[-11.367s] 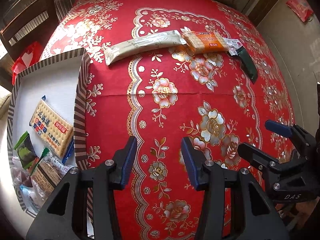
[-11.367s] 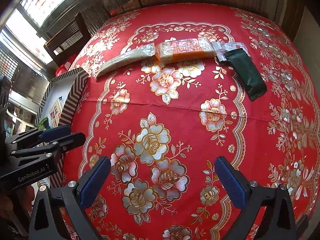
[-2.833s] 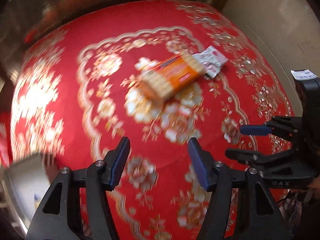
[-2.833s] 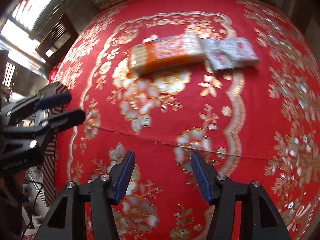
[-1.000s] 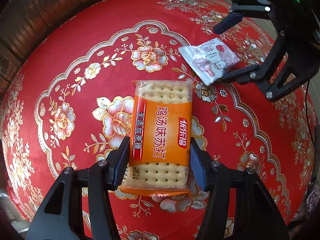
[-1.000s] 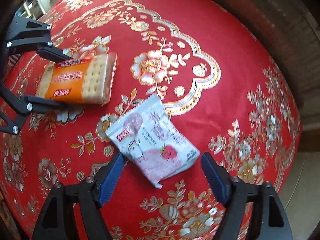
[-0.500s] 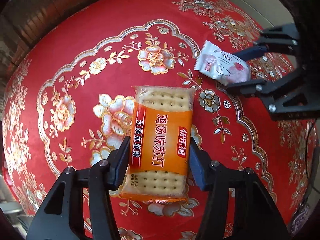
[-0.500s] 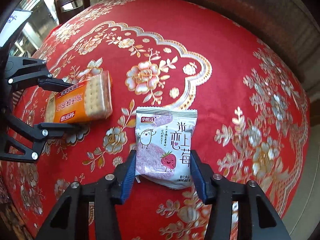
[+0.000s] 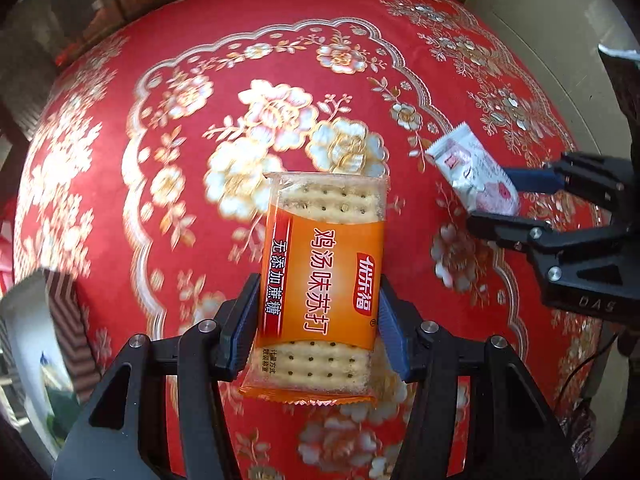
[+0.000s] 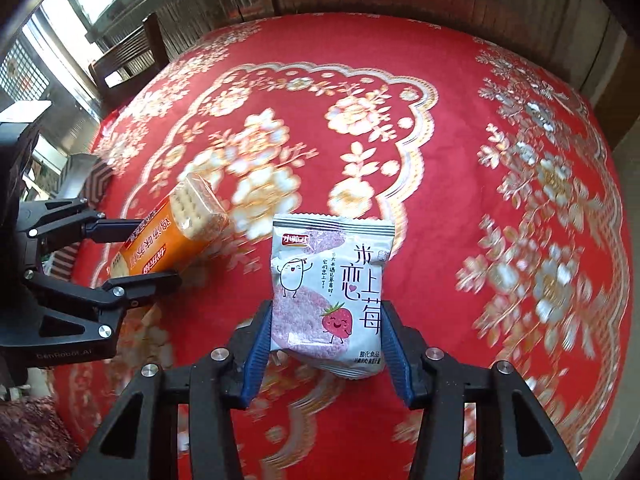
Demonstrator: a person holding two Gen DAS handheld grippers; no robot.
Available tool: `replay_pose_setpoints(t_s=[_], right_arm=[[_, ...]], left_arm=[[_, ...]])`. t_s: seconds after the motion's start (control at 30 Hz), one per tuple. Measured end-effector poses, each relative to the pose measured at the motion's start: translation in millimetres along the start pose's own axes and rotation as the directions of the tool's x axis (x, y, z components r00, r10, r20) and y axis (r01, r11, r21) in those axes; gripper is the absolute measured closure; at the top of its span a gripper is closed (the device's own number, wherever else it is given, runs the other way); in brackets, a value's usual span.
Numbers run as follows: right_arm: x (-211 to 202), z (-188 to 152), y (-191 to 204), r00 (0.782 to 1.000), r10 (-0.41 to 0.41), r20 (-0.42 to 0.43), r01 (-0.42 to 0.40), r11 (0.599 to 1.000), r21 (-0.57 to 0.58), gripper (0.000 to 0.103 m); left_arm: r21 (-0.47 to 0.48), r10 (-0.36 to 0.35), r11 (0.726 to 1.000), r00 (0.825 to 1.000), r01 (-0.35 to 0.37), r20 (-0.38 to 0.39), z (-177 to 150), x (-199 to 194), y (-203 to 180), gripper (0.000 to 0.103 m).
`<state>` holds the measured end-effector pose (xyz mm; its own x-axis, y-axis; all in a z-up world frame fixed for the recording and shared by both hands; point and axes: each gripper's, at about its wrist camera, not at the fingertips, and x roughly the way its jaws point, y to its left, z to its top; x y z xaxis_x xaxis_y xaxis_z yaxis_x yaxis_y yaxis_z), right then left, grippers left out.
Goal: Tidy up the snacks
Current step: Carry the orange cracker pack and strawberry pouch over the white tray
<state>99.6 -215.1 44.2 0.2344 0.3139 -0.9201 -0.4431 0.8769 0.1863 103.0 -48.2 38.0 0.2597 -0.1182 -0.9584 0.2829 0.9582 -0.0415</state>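
My left gripper [image 9: 316, 320] is shut on an orange cracker pack [image 9: 320, 288] and holds it above the red floral tablecloth [image 9: 192, 92]. My right gripper [image 10: 326, 340] is shut on a white strawberry snack bag [image 10: 328, 292], also lifted off the cloth. In the left wrist view the right gripper [image 9: 516, 200] shows at the right with the snack bag [image 9: 472, 172] in it. In the right wrist view the left gripper [image 10: 132, 248] shows at the left with the cracker pack [image 10: 172, 236]. A striped box [image 9: 36, 344] with snacks inside sits at the left table edge.
A dark wooden chair [image 10: 128, 56] stands beyond the table's far left side. The striped box corner [image 10: 84, 180] shows behind the left gripper. A wall and floor [image 9: 560, 20] lie past the table's right edge.
Both grippers have lifted their packs off the cloth and moved left; the striped box has come into the left wrist view. The background is blurred with motion.
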Motion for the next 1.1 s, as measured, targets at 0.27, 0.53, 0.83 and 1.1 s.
replay_pose_setpoints(t_s=[0.27,0.53,0.83,1.1], right_arm=[[7.6,-5.1,67.3,0.999,0.037,-0.013,-0.037,0.999,0.002,0.053],[10.9,1.2,139.9,0.998,0.067,-0.017,-0.068,0.994,-0.081,0.053],[19.4,15.1,221.0,0.992,0.122,-0.043,-0.129,0.965,-0.230,0.054],[25.0,24.1,279.4,0.984,0.158,-0.077,-0.175,0.924,-0.341,0.053]], left_arm=[[-0.111,0.008,0.994,1.000,-0.006,0.021,-55.7,-33.5,33.6,0.049],[-0.235,0.037,0.972,0.997,-0.020,0.071,-109.1,-76.0,73.8,0.049],[-0.398,0.097,0.916,0.990,-0.050,0.099,-163.5,-111.7,127.5,0.049],[-0.519,0.184,0.847,0.979,-0.113,0.087,-203.8,-131.1,170.6,0.049]])
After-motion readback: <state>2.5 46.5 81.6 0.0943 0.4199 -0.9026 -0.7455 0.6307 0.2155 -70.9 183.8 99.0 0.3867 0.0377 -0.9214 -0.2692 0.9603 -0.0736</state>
